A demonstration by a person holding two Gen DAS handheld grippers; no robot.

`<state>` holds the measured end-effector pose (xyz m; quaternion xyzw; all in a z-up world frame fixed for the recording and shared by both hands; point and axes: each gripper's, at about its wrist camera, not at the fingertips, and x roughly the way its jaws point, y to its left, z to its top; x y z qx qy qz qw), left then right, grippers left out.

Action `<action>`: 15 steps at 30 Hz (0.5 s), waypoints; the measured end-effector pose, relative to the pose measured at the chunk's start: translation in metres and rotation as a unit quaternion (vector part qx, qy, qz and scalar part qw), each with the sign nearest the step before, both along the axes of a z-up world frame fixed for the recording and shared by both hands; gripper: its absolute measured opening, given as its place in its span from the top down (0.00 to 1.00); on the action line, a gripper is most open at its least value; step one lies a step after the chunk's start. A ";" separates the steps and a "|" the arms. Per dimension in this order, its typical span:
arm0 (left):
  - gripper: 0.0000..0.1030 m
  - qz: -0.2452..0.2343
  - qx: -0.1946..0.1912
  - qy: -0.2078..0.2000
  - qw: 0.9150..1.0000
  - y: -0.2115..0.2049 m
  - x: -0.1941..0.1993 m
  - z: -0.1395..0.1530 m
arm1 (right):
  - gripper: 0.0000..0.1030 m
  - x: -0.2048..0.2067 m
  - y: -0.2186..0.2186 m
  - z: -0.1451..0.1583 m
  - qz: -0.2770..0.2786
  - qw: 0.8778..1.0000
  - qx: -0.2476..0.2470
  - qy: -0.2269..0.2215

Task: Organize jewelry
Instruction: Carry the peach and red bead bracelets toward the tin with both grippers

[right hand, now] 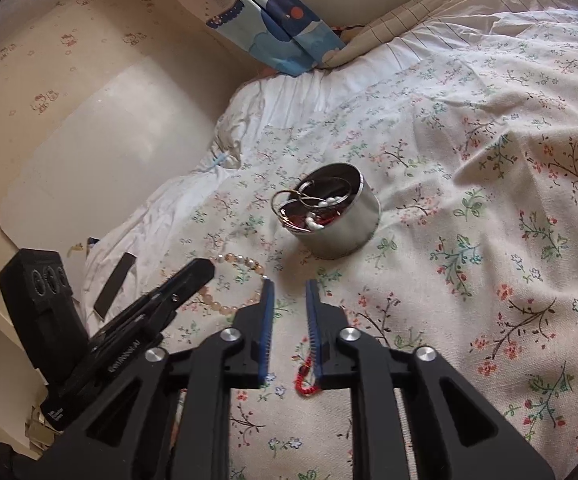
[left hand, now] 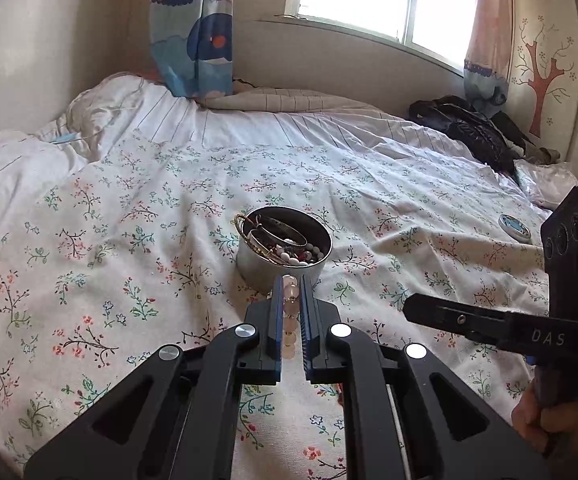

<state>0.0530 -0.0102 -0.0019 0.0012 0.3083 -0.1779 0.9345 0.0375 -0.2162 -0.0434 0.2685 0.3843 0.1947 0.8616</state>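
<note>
A round metal tin [left hand: 249,260] sits on the flowered bedspread and holds bangles and bead strings; it also shows in the right wrist view [right hand: 345,236]. My left gripper [left hand: 291,280] is shut on a pink bead bracelet [left hand: 291,320] just in front of the tin. In the right wrist view that bracelet [right hand: 245,264] lies looped on the cloth under the left gripper's tip [right hand: 193,276]. My right gripper [right hand: 289,284] is open and empty, low over the bedspread. A red bead string [right hand: 305,380] lies by its right finger.
A small round blue-and-white case [left hand: 515,226] lies on the bedspread at the right. Dark clothes [left hand: 469,128] are heaped at the far right by the wall. A flat black piece [right hand: 115,284] lies at the bed's left edge. Pillows and curtains are at the back.
</note>
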 end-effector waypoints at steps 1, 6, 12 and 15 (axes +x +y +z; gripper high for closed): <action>0.93 0.002 -0.004 0.003 1.000 0.002 0.001 0.000 | 0.52 0.003 0.005 -0.004 0.001 0.999 -0.028 0.017; 0.93 0.022 -0.025 0.012 0.999 0.016 0.006 -0.002 | 0.40 0.022 0.051 -0.031 0.054 0.979 -0.182 0.073; 0.93 0.031 -0.033 0.014 0.999 0.021 0.006 -0.003 | 0.77 0.020 0.085 -0.041 0.116 0.957 -0.256 0.065; 0.93 0.033 -0.034 0.013 0.999 0.022 0.005 -0.003 | 0.90 0.013 0.076 -0.035 0.110 0.966 -0.223 0.062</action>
